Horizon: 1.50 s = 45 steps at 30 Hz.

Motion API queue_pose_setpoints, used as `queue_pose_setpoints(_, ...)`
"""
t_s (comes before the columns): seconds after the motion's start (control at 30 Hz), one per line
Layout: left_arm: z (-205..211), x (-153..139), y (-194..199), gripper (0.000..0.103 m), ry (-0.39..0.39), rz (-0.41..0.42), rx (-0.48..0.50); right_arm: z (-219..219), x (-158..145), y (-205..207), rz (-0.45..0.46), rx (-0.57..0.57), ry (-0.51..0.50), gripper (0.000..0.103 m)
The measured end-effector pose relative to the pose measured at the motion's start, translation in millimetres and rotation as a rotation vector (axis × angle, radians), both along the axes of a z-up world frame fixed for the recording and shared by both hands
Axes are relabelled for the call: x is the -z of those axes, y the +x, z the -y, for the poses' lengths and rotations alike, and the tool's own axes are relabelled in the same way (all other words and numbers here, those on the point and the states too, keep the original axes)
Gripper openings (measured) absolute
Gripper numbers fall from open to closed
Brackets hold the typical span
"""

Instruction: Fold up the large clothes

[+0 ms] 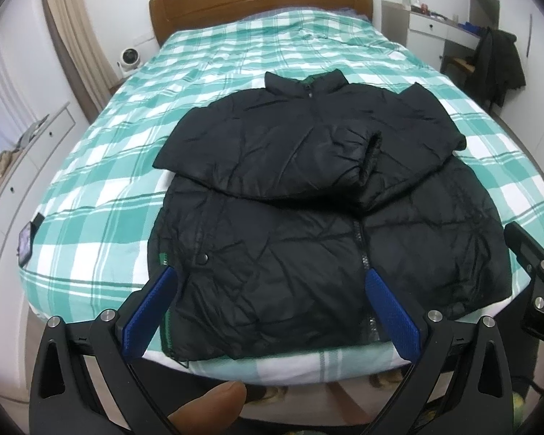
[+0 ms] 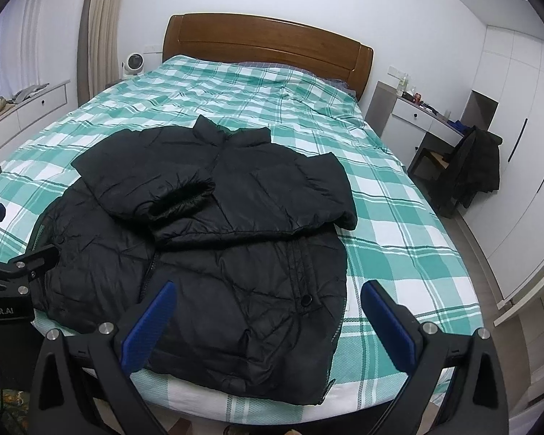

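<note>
A black puffer jacket (image 1: pixel 308 188) lies flat, front up, on the green and white checked bed (image 1: pixel 127 137), collar toward the headboard. Both sleeves are folded across the chest. Its hem lies at the bed's near edge. It also shows in the right wrist view (image 2: pixel 217 239). My left gripper (image 1: pixel 270 290) is open and empty, hovering over the hem's left half. My right gripper (image 2: pixel 268 308) is open and empty over the hem's right corner. The right gripper's body shows at the edge of the left view (image 1: pixel 536 272).
A wooden headboard (image 1: pixel 261 3) stands at the far end. A phone (image 1: pixel 27 243) lies at the bed's left edge. A small white fan (image 2: pixel 132 63) sits left of the headboard. A desk (image 2: pixel 428 119) and a chair with a dark coat (image 2: pixel 475 166) stand to the right.
</note>
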State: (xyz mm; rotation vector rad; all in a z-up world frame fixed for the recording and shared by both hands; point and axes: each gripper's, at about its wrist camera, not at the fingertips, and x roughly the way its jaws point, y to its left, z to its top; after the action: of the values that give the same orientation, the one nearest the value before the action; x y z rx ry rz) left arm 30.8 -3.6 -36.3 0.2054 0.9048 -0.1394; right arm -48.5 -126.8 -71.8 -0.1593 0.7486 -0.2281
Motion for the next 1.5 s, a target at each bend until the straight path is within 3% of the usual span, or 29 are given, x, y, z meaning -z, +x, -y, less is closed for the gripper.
queue_pose_setpoints(1.5,-5.3,-4.9,-8.8,0.103,-0.028,0.038,0.003,-2.1,-1.5,-4.9,-0.002,0.006,-0.004,0.103)
